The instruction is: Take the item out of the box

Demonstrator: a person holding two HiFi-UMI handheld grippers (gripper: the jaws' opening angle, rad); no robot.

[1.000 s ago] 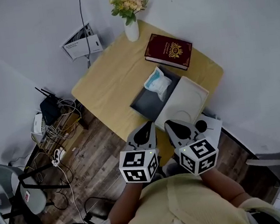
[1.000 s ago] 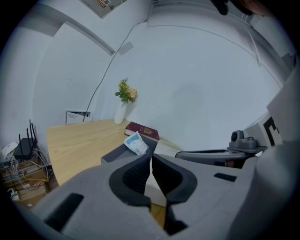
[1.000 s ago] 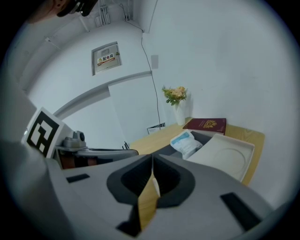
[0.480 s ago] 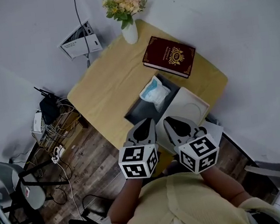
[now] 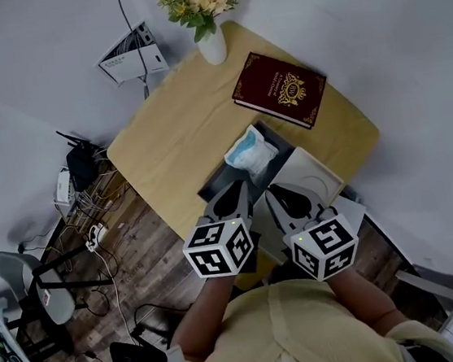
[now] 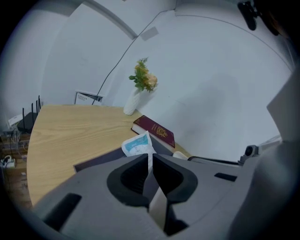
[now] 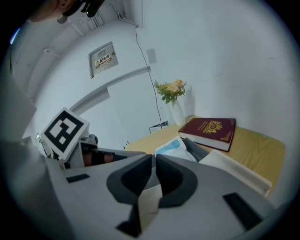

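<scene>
Hovering side by side over the table's near edge, the left gripper [image 6: 150,157] and right gripper [image 7: 153,157] both have their jaws pressed together with nothing between them. Each points forward and somewhat down toward the box [image 5: 217,182], which suggests an approach and not yet a grasp. The marker cubes sit close to the person's chest, so the arms have plenty of reach left.

Just ahead of the tips the dark box lies open. Its white lid [image 5: 314,175] rests against the right side, leaving the inside free to enter from above. The packet [image 5: 249,150], pale blue and white and soft-looking, sits at the far end of the box and pokes above the rim. That gives the jaws an edge to pinch without digging down the walls.

Neither gripper touches the box or the packet. Judging by this, one gripper must spread before it can take the packet, and the other may be there to steady the box.

Farther back on the table [image 5: 163,135], a red book [image 5: 279,90] and a vase [image 5: 212,47] stand well clear of the work.
</scene>
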